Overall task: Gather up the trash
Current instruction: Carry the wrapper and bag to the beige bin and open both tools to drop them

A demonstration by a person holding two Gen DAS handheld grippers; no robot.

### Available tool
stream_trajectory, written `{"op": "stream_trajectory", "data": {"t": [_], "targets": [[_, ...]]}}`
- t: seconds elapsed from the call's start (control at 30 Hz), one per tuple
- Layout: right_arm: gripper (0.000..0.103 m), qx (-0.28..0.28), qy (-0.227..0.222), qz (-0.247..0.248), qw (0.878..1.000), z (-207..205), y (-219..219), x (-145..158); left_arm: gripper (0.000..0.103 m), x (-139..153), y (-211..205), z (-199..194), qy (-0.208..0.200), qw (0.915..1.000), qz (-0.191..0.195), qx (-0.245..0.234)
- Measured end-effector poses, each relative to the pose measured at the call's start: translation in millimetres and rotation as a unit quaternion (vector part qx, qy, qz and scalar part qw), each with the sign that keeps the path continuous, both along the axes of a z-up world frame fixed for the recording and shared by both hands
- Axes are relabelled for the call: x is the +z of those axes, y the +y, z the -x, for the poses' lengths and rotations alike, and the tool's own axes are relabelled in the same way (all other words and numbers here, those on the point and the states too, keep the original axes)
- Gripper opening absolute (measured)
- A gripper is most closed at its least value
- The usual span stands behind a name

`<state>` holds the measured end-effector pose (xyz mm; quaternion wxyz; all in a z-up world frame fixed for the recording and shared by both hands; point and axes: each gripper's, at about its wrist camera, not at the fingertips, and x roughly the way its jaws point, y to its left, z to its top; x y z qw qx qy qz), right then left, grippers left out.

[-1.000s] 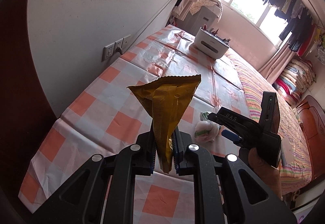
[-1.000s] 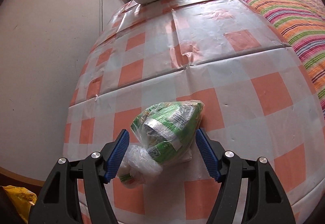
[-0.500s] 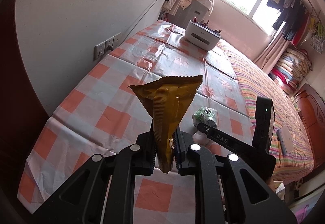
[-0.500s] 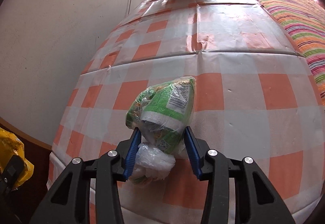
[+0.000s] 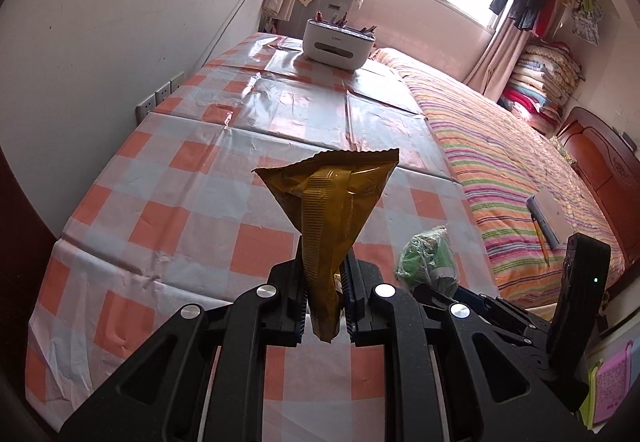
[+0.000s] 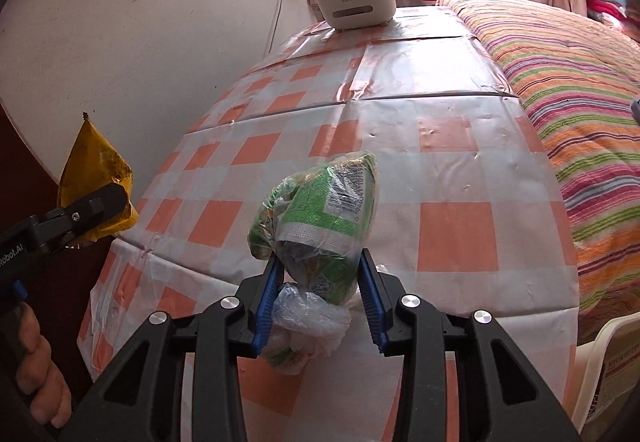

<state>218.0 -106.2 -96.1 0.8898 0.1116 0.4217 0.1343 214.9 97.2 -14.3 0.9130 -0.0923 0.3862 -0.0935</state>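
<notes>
A crumpled yellow snack wrapper (image 5: 334, 209) stands up between the pads of my left gripper (image 5: 325, 296), which is shut on it above the near edge of the checked table (image 5: 192, 177). The same wrapper (image 6: 94, 177) shows at the left of the right wrist view. My right gripper (image 6: 320, 294) has its blue pads pressed on a clear plastic bag stuffed with green packaging (image 6: 320, 226); its jaws are still closing. The bag is lifted off the tablecloth (image 6: 440, 169). In the left wrist view that green bag (image 5: 430, 256) sits low at the right.
A white organiser box (image 5: 338, 45) with pens stands at the table's far end near the window. A bed with a striped cover (image 5: 520, 177) runs along the table's right side. Wall sockets (image 5: 160, 97) sit at the left. A pale bin rim (image 6: 608, 362) shows at lower right.
My right gripper closed on the green bag and lifted it off the table, drawing back toward the near edge. My left gripper, still holding the yellow wrapper, also drew back and rolled.
</notes>
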Motion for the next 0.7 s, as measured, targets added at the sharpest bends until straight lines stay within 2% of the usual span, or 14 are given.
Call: {"op": "stream_trajectory", "data": {"t": [0.47, 0.7], "targets": [[0.037, -0.041, -0.075, 0.016, 0.996, 72, -44, 11, 0.014, -22, -56, 16, 0.003, 0.9969, -0.053, -0.058], [0.037, -0.071, -0.083, 0.014, 0.994, 88, -64, 12, 0.014, -26, -78, 23, -0.003, 0.9941, -0.064, -0.088]]}}
